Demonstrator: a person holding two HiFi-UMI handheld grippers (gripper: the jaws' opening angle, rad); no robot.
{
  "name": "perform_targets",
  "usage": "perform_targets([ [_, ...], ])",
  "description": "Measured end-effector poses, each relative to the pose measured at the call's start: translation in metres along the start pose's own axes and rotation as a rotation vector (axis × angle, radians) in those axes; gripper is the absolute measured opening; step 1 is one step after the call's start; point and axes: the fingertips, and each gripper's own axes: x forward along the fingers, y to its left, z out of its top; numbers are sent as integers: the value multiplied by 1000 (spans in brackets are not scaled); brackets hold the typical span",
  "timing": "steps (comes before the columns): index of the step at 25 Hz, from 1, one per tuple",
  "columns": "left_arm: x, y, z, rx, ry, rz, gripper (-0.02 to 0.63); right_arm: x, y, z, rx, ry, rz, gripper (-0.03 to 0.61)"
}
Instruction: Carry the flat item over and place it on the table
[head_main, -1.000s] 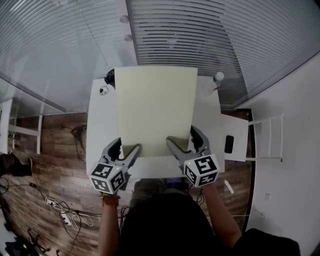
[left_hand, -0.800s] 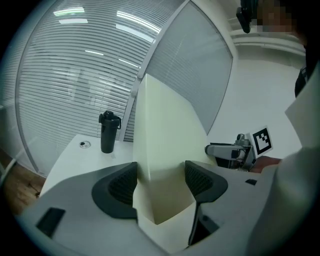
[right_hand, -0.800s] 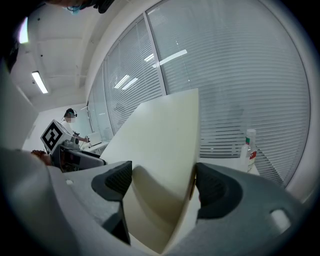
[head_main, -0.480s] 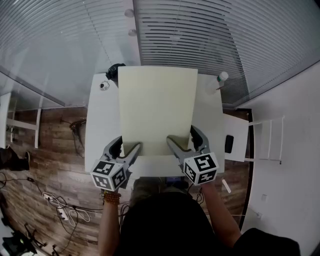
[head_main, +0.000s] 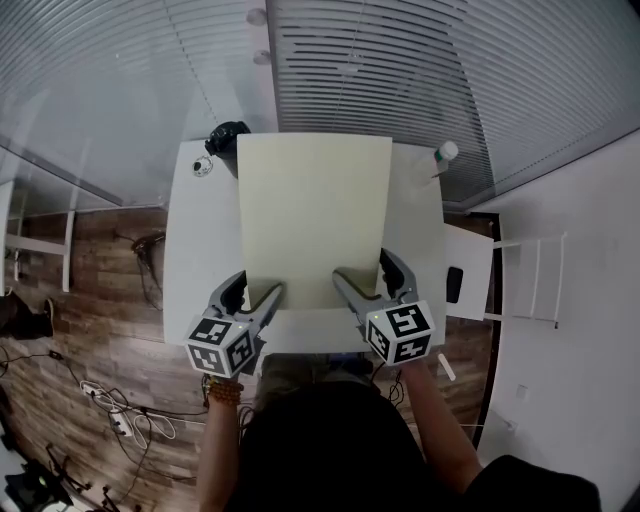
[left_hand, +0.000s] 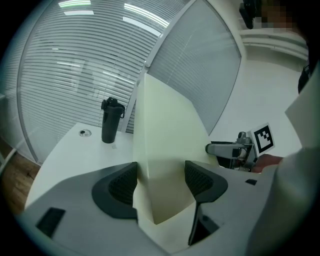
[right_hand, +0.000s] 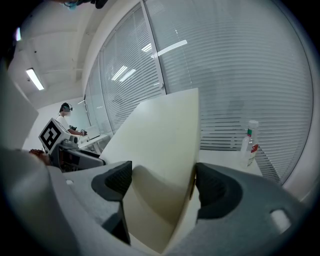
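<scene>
Left gripper (head_main: 255, 296) and right gripper (head_main: 368, 281) each pinch the near edge of the board (head_main: 314, 215), held tilted at frame centre above the table (head_main: 200, 250), so the carry seems nearly done; lowering and release remain.

No words, brands or numbers legible anywhere. Only black-and-white square code markers on the cubes of the left gripper (head_main: 258, 288) and right gripper (head_main: 361, 266). At the counter's (head_main: 200, 250) far right corner, a bottle (head_main: 440, 157) with a red-and-green label, print too small to read.
</scene>
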Motion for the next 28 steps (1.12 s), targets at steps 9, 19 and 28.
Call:
perform_targets([
  [9,12,14,-9,-36,38,1,313,16,-3,-12,26,44,-4,394],
  [19,30,26,-15,-65,81,0,313,35,-14,-25,66,85,-6,394],
  [28,51,36,-30,-101,142,-7,311,52,-25,-45,96,140,-17,394],
])
